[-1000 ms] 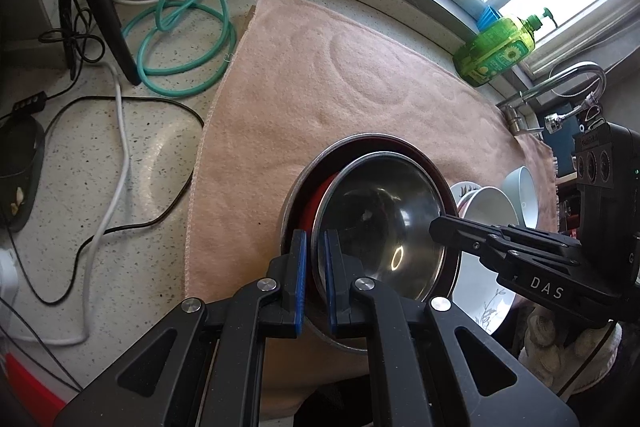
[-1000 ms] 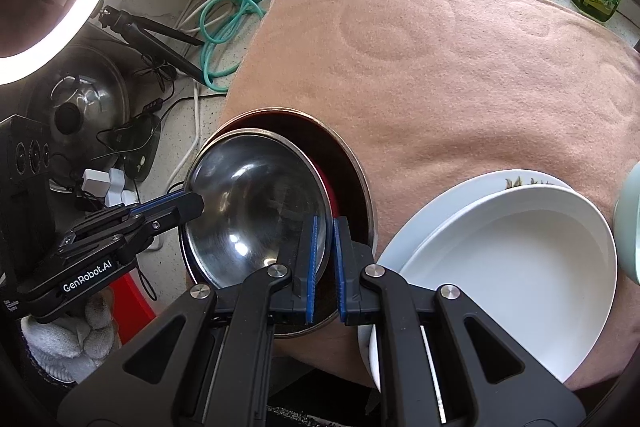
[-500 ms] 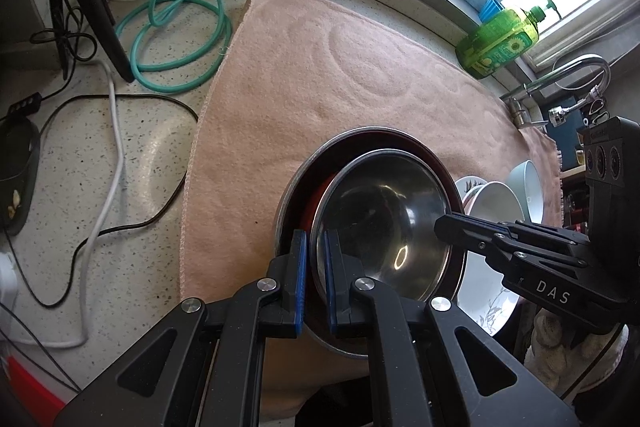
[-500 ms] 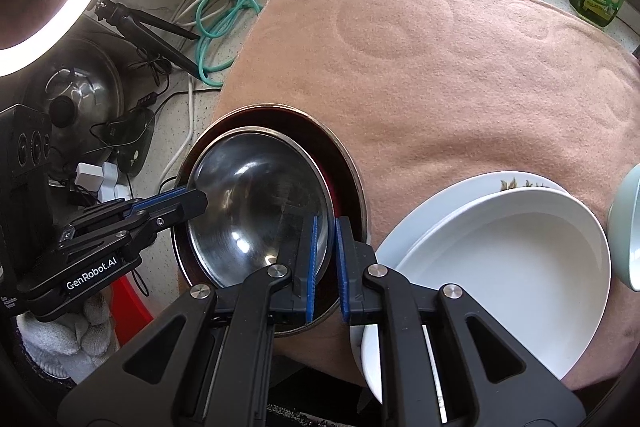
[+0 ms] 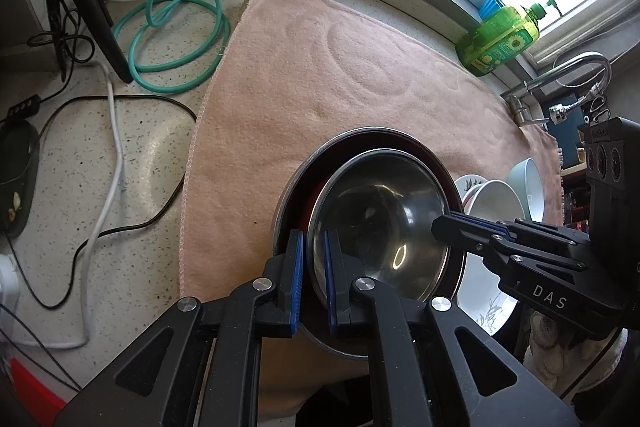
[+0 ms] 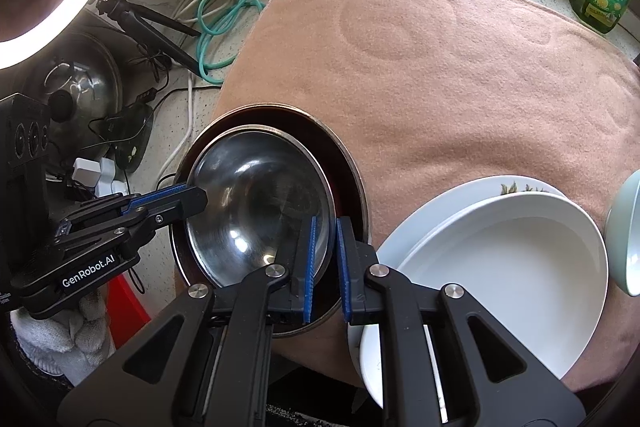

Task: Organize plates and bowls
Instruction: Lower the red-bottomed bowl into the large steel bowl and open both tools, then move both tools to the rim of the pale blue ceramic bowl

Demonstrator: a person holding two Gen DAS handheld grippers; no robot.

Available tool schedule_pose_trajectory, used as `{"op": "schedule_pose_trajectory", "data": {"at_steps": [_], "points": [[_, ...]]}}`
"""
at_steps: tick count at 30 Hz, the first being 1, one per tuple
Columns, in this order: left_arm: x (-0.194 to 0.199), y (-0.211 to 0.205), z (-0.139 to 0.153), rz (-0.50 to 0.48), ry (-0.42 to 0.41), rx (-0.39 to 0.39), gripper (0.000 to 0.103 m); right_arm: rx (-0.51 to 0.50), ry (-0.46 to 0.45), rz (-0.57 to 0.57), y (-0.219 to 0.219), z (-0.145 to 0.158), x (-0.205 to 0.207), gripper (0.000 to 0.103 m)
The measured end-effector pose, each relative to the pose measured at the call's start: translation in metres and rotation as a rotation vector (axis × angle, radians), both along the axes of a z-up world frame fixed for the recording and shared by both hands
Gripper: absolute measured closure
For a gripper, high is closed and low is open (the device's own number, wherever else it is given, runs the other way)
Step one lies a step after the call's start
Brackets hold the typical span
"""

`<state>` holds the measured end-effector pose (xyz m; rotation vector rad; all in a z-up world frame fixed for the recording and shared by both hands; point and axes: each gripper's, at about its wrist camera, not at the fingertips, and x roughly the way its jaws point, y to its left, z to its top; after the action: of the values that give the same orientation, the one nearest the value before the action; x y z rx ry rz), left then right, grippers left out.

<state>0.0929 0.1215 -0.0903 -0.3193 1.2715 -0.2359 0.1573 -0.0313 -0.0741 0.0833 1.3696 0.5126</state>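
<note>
Worktop (image 5: pixel 80 187), speckled, left side: teal hose (image 5: pixel 176 39) coiled beside black and white cables.

Pink towel (image 5: pixel 320 75) covers the middle of the worktop. On its near edge sits a large dark-red bowl (image 5: pixel 400 139) with a steel bowl (image 5: pixel 380 227) nested inside, tilted.

Left hand-held gripper (image 5: pixel 312 279) — blue pads pinching the steel bowl's left rim, rim between the pads. Right hand-held gripper (image 6: pixel 325 263) — pads pinching the opposite rim of the same steel bowl.

Right of the bowls, on the towel: white deep plate (image 6: pixel 500 267) stacked on a patterned plate (image 6: pixel 516 185), touching. A pale blue bowl (image 6: pixel 626 235) stands just beside them at the frame edge.

Far right rear: green soap bottle (image 5: pixel 500 43) on the windowsill.
</note>
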Motion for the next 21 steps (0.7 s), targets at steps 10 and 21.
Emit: {"op": "schedule_pose_trajectory", "data": {"at_steps": [10,21], "points": [[0.001,0.004,0.011,0.006,-0.021,-0.010,0.092,0.005,-0.035,0.000,-0.002,0.011,-0.002,0.083],[-0.002,0.005,0.035,0.011,-0.082,-0.046,0.092,0.026,-0.127,-0.030,-0.020,0.043,-0.008,0.082]]}}
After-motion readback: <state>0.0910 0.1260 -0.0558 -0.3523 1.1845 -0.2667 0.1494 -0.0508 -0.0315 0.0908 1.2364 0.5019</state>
